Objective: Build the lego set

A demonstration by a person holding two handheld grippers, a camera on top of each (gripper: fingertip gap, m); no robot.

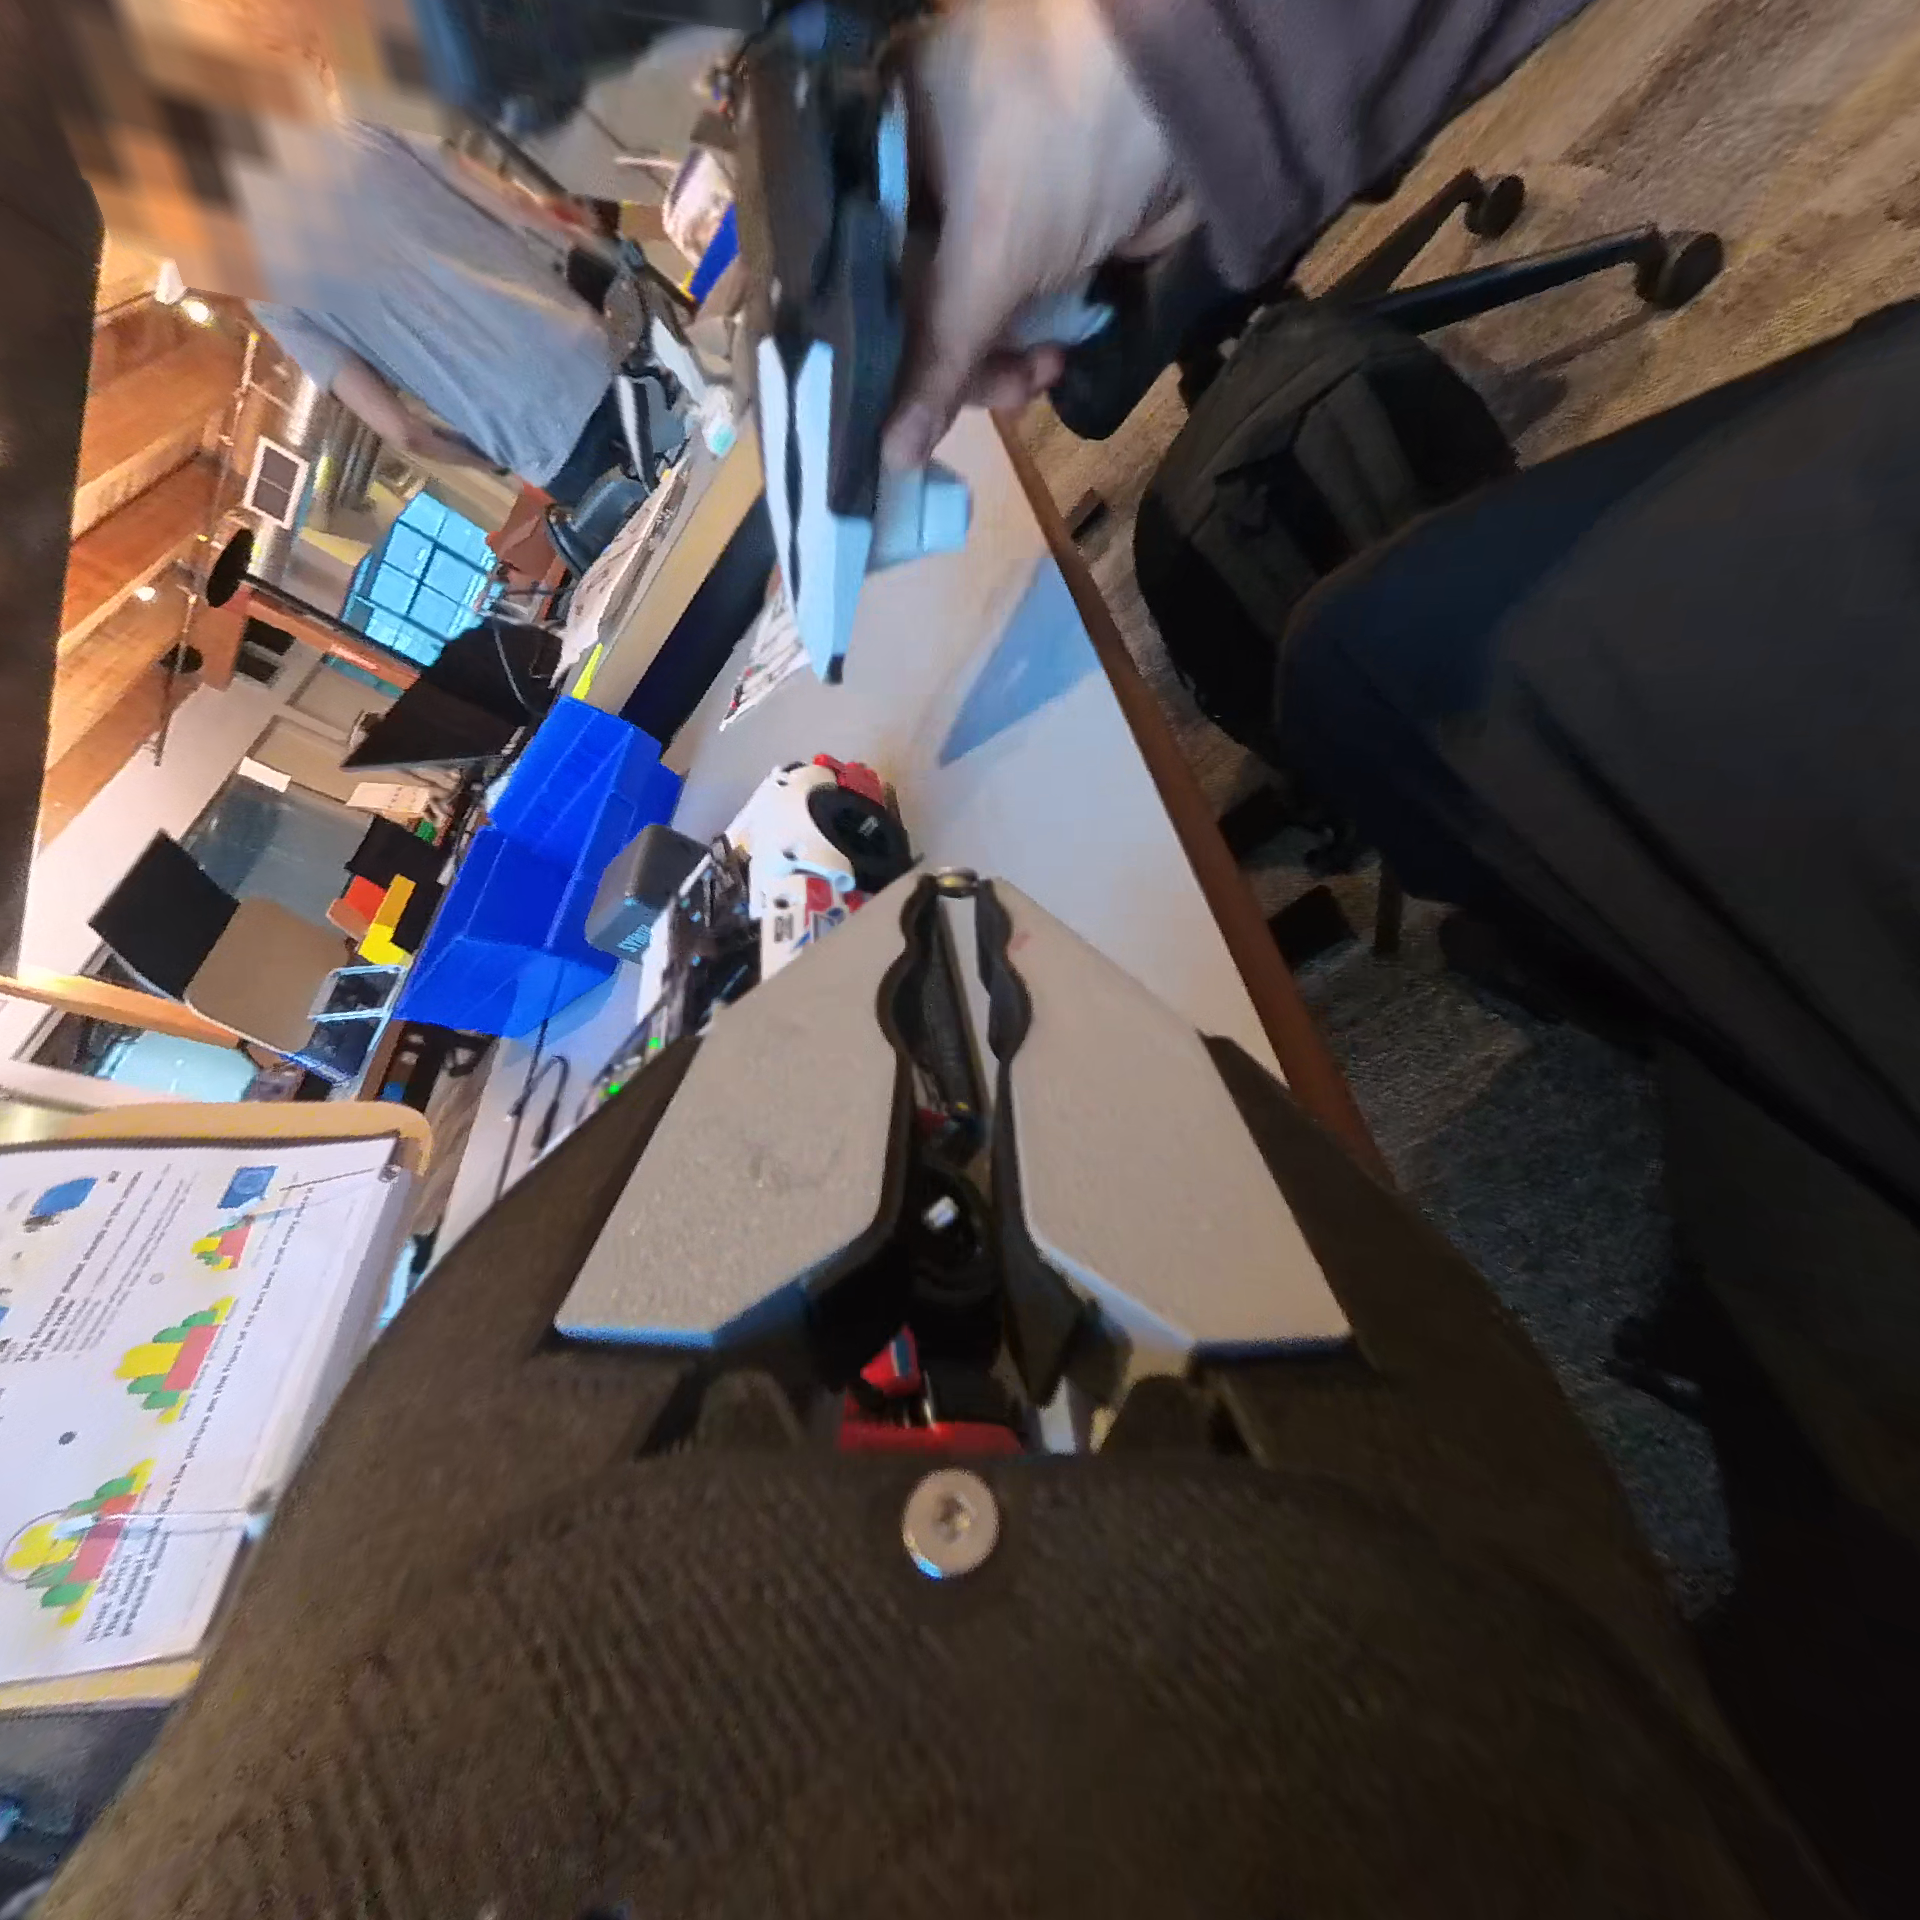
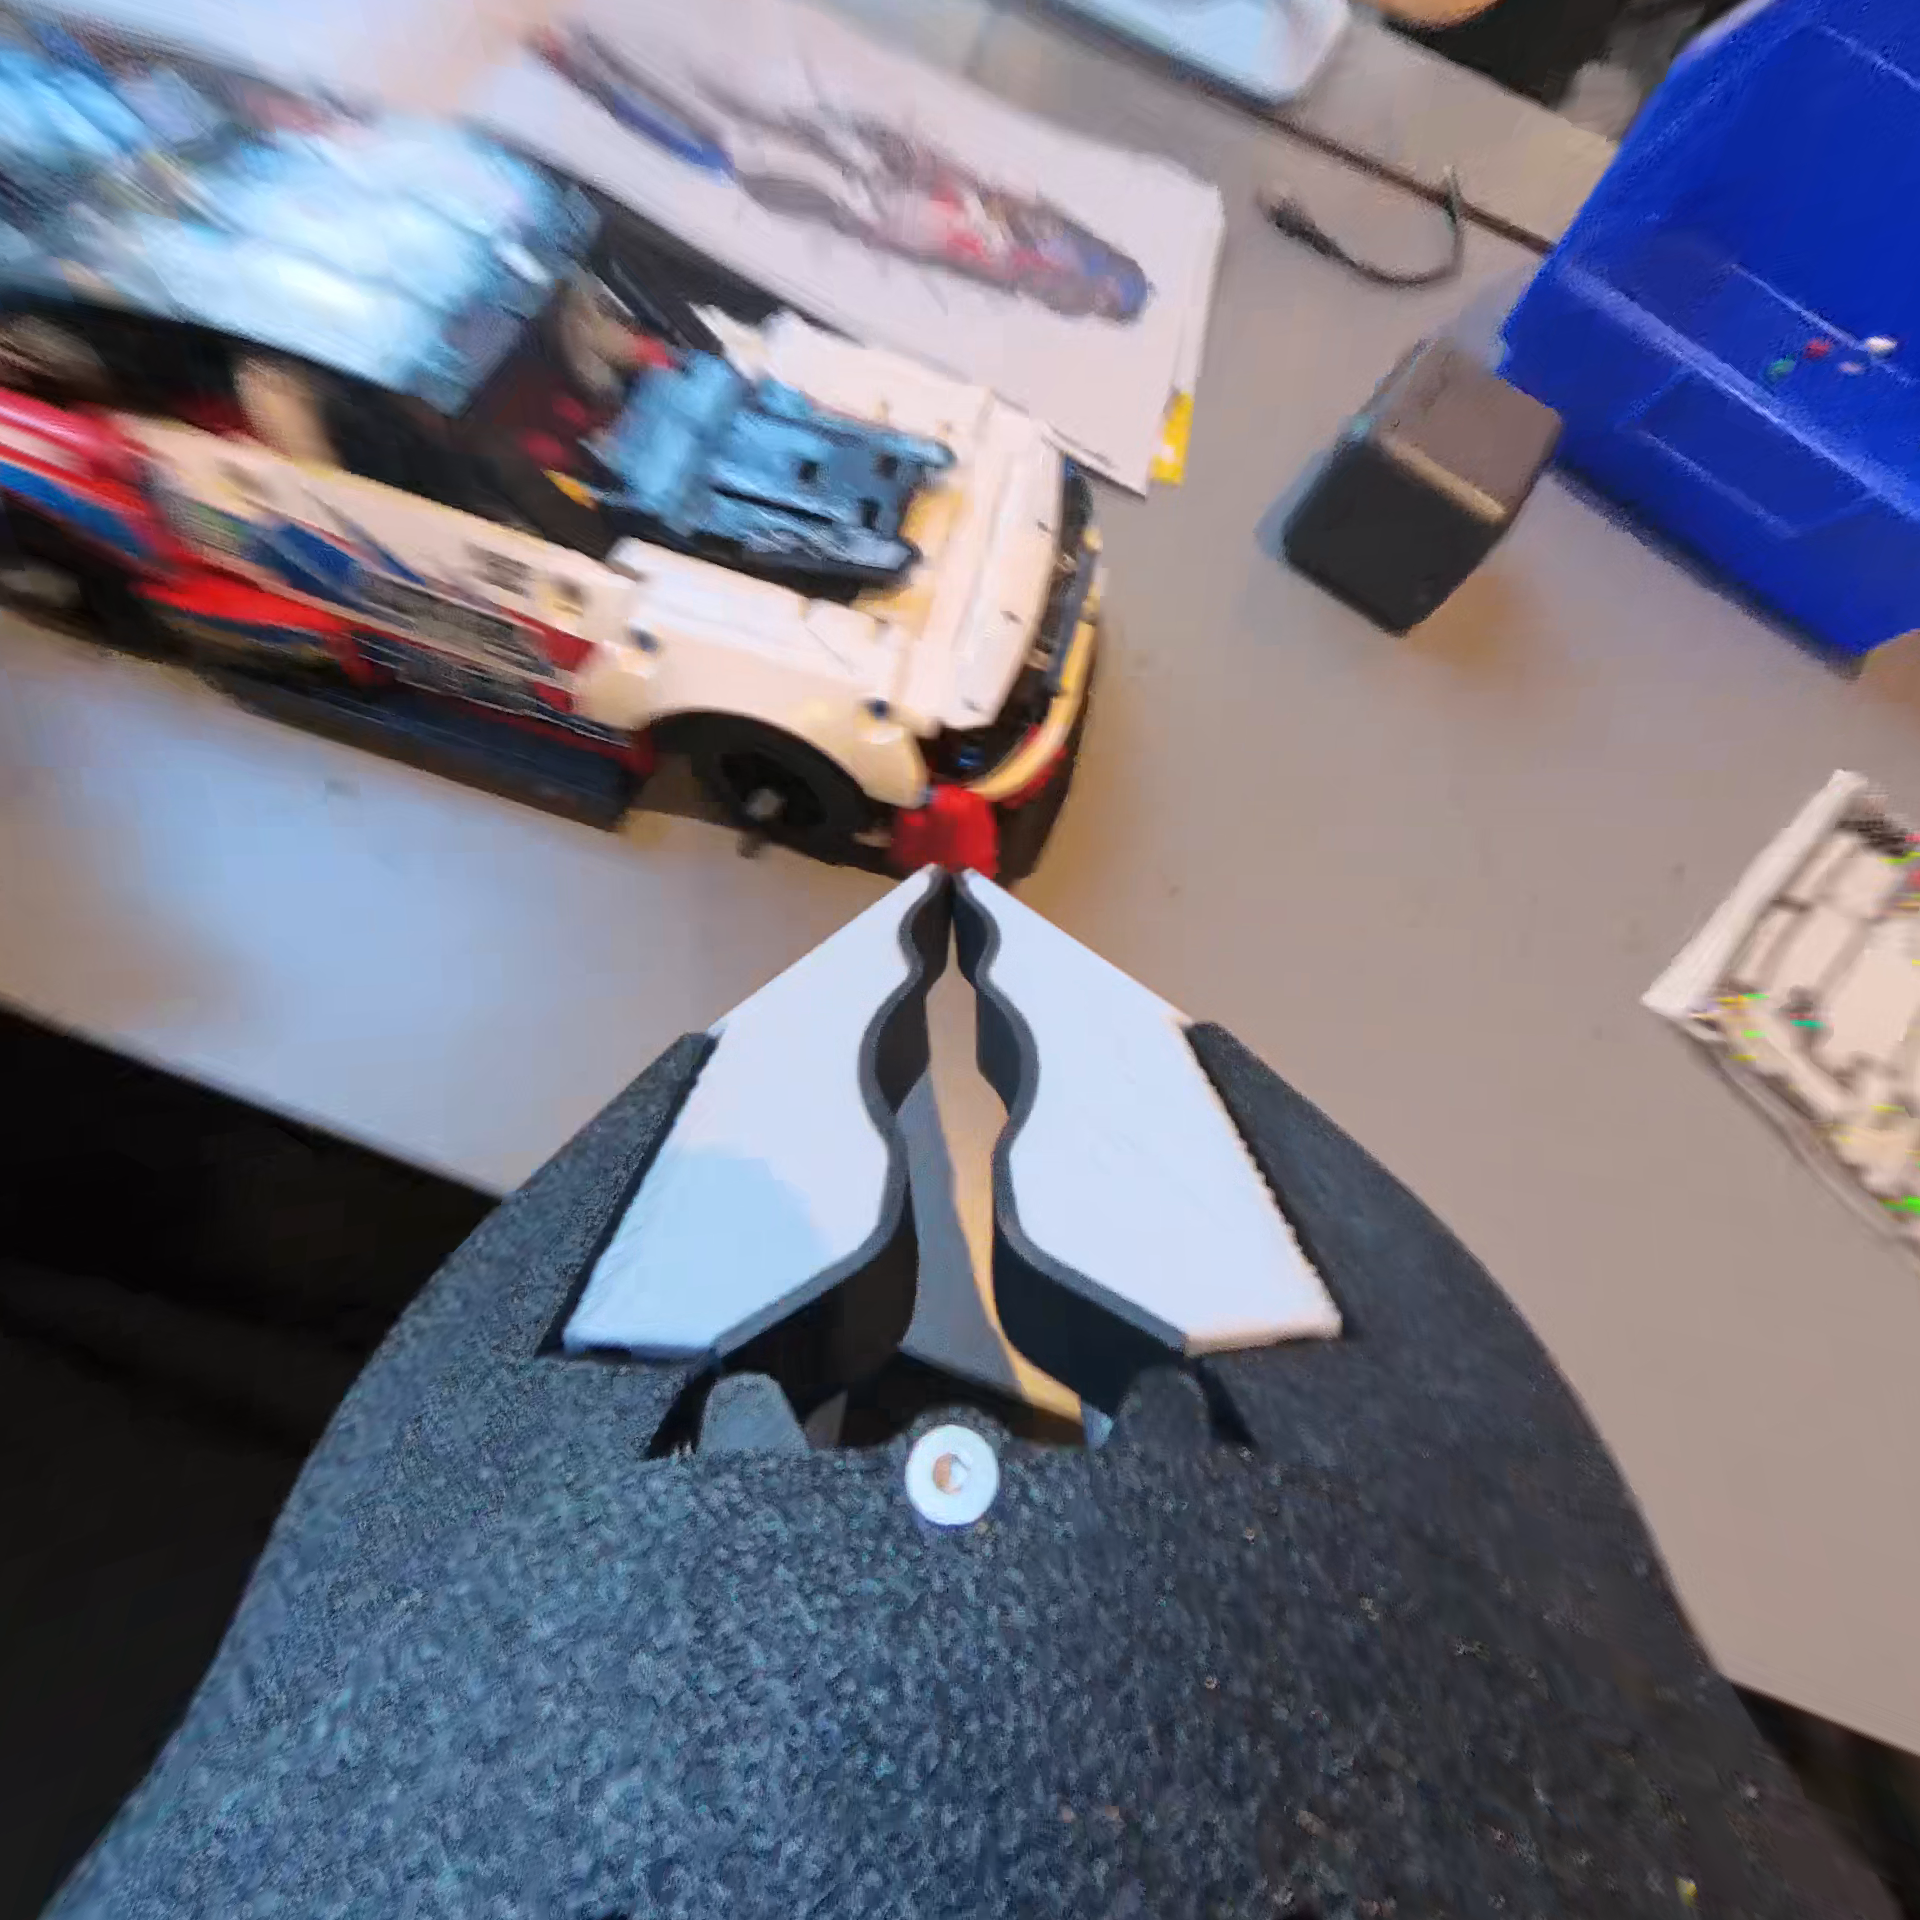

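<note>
Holds the left tongs (image 1: 954,888) closed tip to tip, low over the lego car (image 1: 821,831) on the surface (image 1: 1039,790), likely to steady it. Shows a small round bit at those tips; impossible to tell whether gripped. Points the right tongs (image 2: 948,883), also closed, at a red piece (image 2: 945,831) on the car's front corner, touching or just short of it, probably to seat it. Leaves a white panel (image 2: 1808,997) loose at the right and a blue bin (image 2: 1714,364) behind, within reach.
</note>
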